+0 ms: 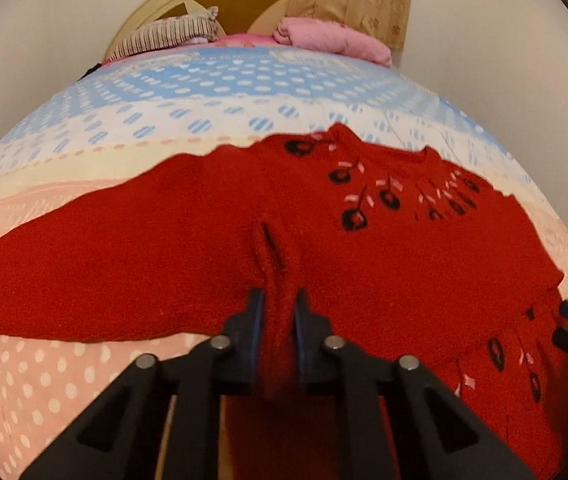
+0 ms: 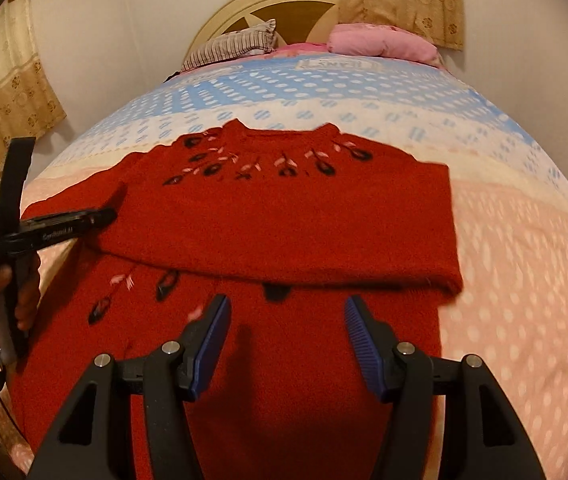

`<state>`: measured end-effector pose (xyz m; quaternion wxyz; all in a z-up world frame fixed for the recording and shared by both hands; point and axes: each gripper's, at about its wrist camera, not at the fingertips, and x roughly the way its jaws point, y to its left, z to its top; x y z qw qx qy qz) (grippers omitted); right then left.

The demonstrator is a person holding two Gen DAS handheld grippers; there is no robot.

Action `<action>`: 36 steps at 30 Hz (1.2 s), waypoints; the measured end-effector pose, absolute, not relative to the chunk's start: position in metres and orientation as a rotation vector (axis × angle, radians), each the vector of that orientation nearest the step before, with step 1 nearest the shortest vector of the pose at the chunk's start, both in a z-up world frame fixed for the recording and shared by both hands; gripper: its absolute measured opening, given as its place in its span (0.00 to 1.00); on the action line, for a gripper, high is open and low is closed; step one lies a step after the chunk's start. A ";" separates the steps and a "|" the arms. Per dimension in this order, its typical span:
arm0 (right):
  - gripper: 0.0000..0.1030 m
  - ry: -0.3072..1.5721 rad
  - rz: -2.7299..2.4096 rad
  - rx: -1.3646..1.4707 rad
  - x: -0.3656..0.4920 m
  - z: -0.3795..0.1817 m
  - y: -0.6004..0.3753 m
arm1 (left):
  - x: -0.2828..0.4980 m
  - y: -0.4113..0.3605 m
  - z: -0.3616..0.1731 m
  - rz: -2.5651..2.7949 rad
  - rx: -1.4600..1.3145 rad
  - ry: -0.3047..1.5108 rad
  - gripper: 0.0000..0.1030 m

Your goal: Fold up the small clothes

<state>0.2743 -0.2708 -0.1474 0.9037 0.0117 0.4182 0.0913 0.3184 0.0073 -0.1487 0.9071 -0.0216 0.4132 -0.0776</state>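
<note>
Fold half done: fuzzy red knitted sweater [image 2: 275, 216] spread on dotted pastel bedsheet [image 2: 524, 264], right sleeve already across. Left gripper [image 1: 277, 308] pinching near-left fabric; right gripper [image 2: 286, 320] gaping above hem. More folding left, probably.

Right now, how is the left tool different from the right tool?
The left tool is shut, pinching a fold of the red sweater; the right tool is open and holds nothing. The left tool bunches the fabric; the right tool is above flat fabric. Both have blue pads and point toward the headboard.
</note>
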 end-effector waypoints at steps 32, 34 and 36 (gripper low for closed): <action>0.58 1.030 0.132 0.010 0.341 -0.163 -0.276 | 0.300 0.076 -0.152 -0.055 -0.200 0.829 0.25; 0.59 0.996 0.100 -0.050 0.336 -0.165 -0.266 | 0.295 0.086 -0.148 -0.027 -0.191 0.830 0.45; 0.59 1.006 0.102 -0.057 0.335 -0.157 -0.256 | 0.288 0.100 -0.143 0.010 -0.169 0.809 0.61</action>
